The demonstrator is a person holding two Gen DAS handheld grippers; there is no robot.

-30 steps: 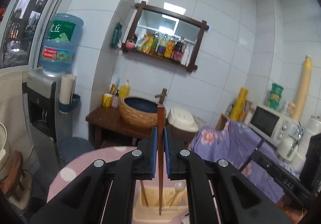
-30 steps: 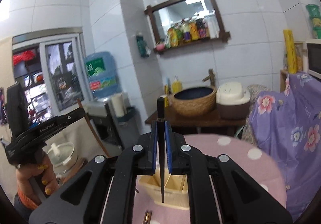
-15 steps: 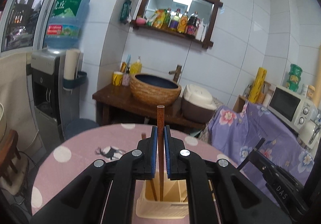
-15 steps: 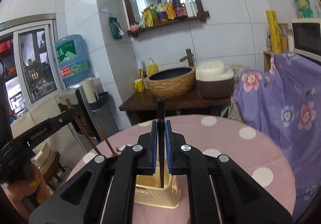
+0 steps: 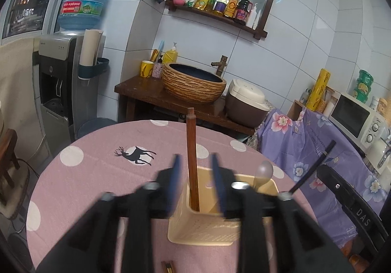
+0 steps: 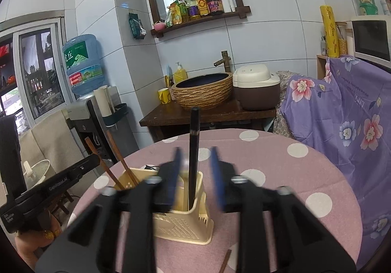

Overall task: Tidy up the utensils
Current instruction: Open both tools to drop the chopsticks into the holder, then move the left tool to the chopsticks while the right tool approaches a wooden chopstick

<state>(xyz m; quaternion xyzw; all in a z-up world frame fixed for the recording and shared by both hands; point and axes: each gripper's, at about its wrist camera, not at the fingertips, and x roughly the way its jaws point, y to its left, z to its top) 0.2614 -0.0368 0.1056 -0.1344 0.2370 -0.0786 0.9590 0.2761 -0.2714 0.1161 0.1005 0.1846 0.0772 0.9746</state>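
Round desk with pink polka-dot cloth [image 5: 102, 150] carries the cream perforated plastic utensil caddy [image 5: 202, 231], which sits at the centre of both wrist views.

Change noted: both claws were clamped on a chopstick a second ago, above the caddy. Both now sit lower, level with the caddy, and their jaws have just been opening.

Left claw [image 5: 195, 182]: blue pads stand apart, clear of the reddish-brown wooden chopstick [image 5: 191, 158] on both sides. The stick stands between them, near upright, lower end inside the caddy's 9 o'clock compartment. No grip.

Right claw [image 6: 195, 175]: pads likewise parted, no contact with the black chopstick [image 6: 194, 150], which stands upright in the caddy's 3 o'clock compartment in the right wrist view.

Also in the caddy: two more brown chopsticks [image 6: 117, 158] leaning toward 10 o'clock, and a pale spoon [image 5: 262, 172].

Reading: two releases made at once; both sticks look delivered. A loose brown stick end [image 6: 226, 260] lies on the cloth at 6 o'clock of the caddy, so sorting appears unfinished. Risk: backing out may brush the freed sticks.
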